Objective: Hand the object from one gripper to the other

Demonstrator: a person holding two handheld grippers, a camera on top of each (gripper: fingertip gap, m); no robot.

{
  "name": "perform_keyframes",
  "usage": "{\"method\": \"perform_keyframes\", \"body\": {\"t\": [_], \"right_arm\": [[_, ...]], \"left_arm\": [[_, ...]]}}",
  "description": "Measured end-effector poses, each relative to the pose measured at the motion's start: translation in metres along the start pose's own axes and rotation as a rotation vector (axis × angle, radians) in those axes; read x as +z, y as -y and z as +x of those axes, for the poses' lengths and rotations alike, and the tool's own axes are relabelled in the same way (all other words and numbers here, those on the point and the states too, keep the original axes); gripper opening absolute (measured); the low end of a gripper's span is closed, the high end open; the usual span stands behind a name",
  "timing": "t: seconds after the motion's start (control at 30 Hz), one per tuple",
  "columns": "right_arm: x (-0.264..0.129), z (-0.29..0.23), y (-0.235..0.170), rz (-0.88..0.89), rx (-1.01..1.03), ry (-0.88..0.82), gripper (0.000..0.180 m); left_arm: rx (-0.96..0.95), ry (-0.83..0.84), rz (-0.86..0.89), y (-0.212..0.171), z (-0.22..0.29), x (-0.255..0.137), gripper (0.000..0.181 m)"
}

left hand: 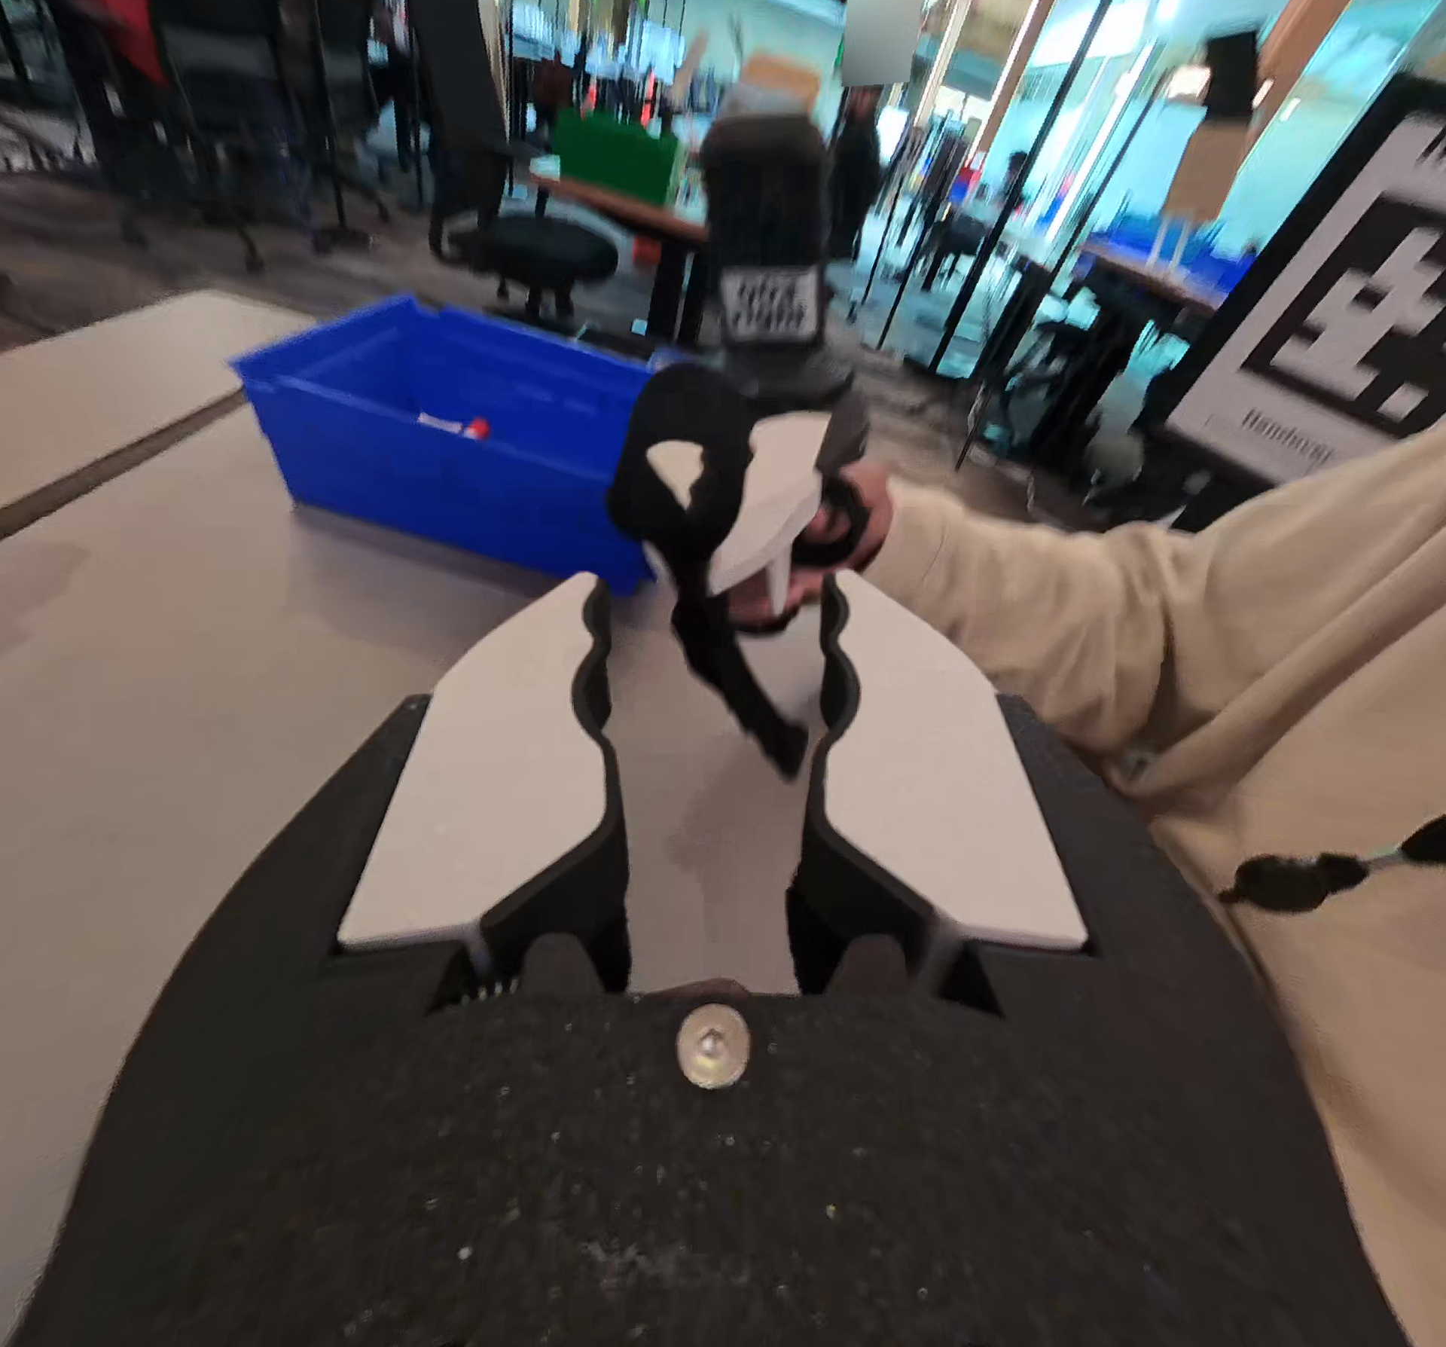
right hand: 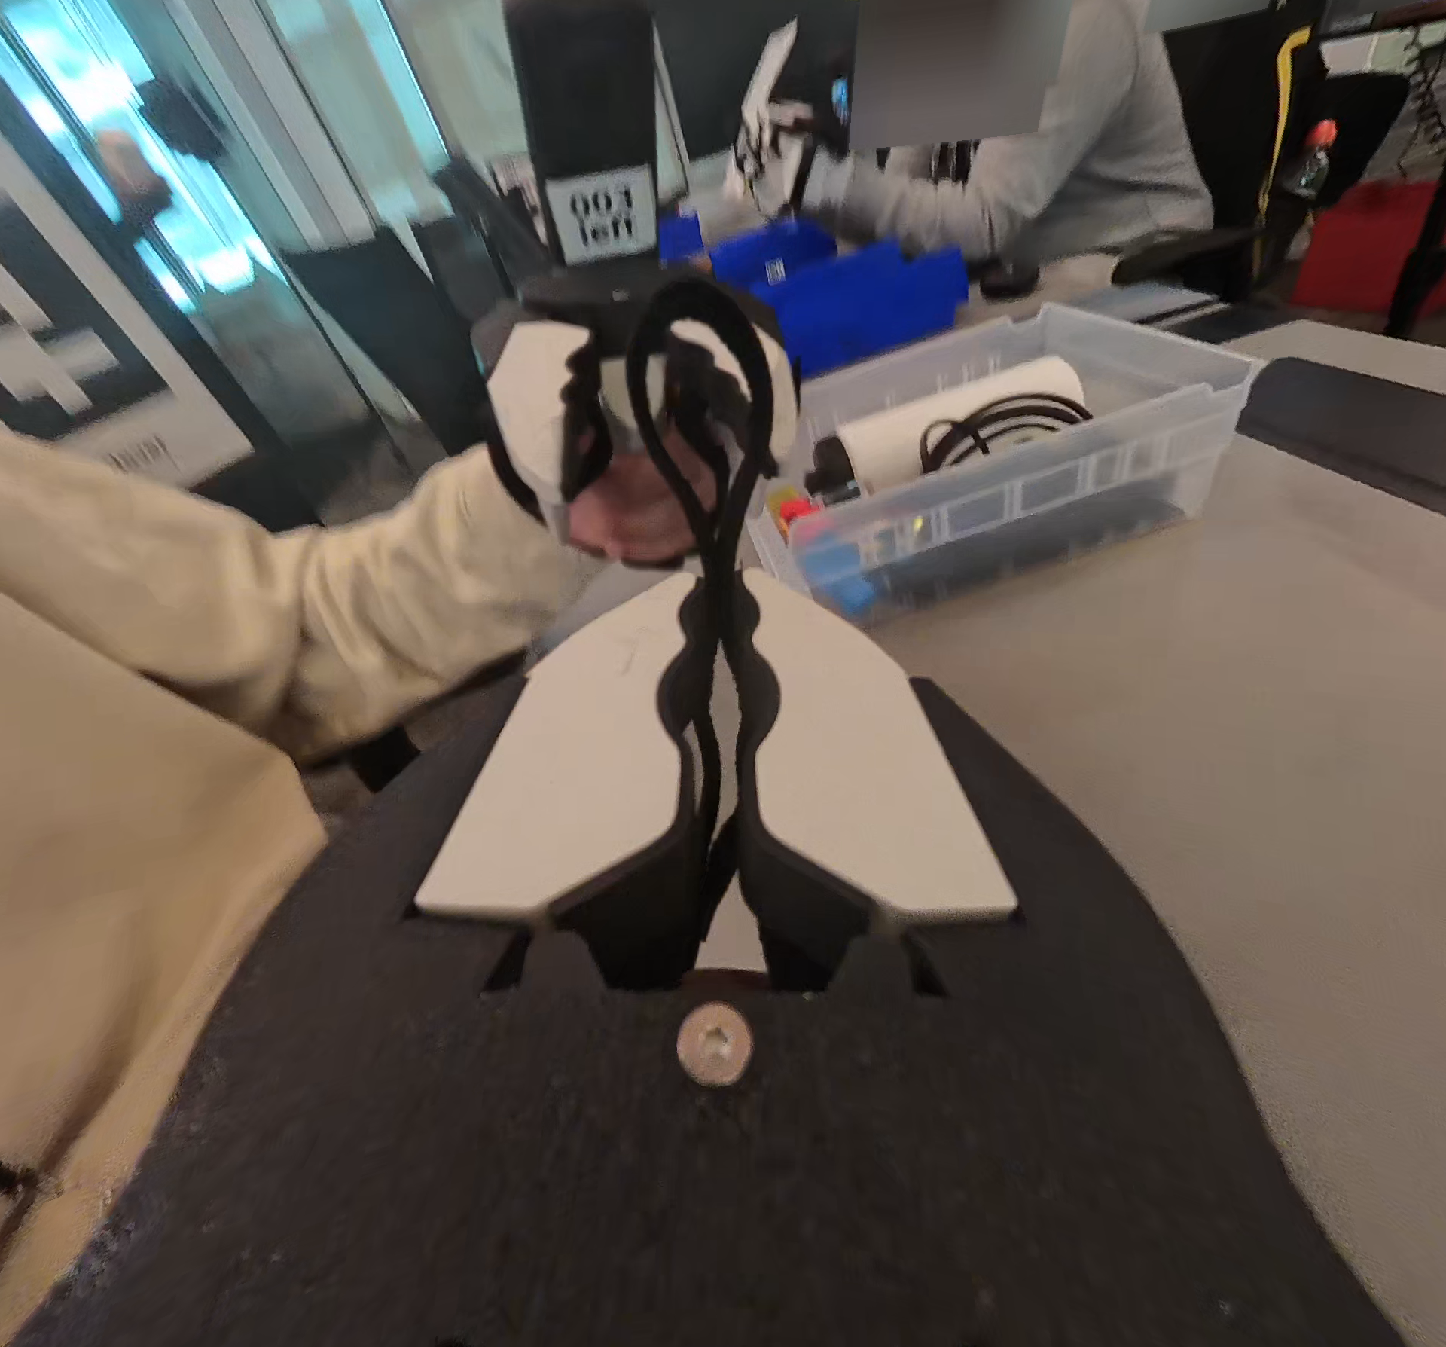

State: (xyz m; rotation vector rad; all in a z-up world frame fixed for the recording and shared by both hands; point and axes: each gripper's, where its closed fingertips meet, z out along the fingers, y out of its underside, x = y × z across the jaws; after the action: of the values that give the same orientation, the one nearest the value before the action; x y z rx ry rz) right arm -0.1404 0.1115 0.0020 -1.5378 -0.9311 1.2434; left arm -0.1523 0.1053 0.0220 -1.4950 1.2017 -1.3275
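Black, flat looped strap [right hand: 716, 495] stood pinched between the closed fingers of my right gripper [right hand: 716, 605], above the grey table [right hand: 1174, 722]; my left gripper [left hand: 708, 597] gaped wide, empty, just beside it.

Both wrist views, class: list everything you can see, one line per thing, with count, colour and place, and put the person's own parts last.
Strap: one, black, looped, pinched in the right gripper, its loop up near the left gripper.
Blue bin: one, on the table beyond the left gripper; a small red-and-white item lies inside.
Clear bin: one, see-through, on the table to the right, holding a white roll, black cable and small coloured parts.
Table: one, grey, under both bins.
Other blue bins: several, behind the clear one.
Seated person: one, grey top, background.
Office chairs: several, black, background.
Sleeve: cream, right arm.
Left gripper: one, white and black, open.
Right gripper: one, shut on the strap.
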Motion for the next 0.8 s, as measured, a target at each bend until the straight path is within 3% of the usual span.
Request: {"method": "perform_keyframes", "body": {"t": [0.13,0.3,0.37,0.43,0.6,0.67,0.8], "right_arm": [[0.01,0.004,0.001,0.184,0.148,0.082,0.005],[0.029,0.006,-0.017,0.157,0.165,0.062,0.005],[0.031,0.007,-0.016,0.173,0.192,0.067,0.005],[0.033,0.006,-0.017,0.178,0.22,0.088,0.005],[0.036,0.008,-0.023,0.185,0.24,0.083,0.01],[0.036,0.009,-0.029,0.135,0.236,0.083,0.026],[0.029,0.013,-0.043,0.011,0.127,0.038,0.029]], "left_arm": [[-0.073,0.013,0.126,0.012,-0.007,0.002,0.05],[-0.156,0.066,0.089,-0.005,-0.026,0.008,0.049],[-0.184,0.066,0.106,-0.007,-0.032,0.004,0.017],[-0.226,0.016,0.127,-0.007,-0.031,0.001,0.005],[-0.242,0.02,0.097,-0.012,-0.033,0.0,0.005],[-0.223,0.03,0.079,-0.011,-0.032,-0.002,0.004],[-0.189,0.052,0.06,-0.006,-0.031,-0.009,0.004]]}}
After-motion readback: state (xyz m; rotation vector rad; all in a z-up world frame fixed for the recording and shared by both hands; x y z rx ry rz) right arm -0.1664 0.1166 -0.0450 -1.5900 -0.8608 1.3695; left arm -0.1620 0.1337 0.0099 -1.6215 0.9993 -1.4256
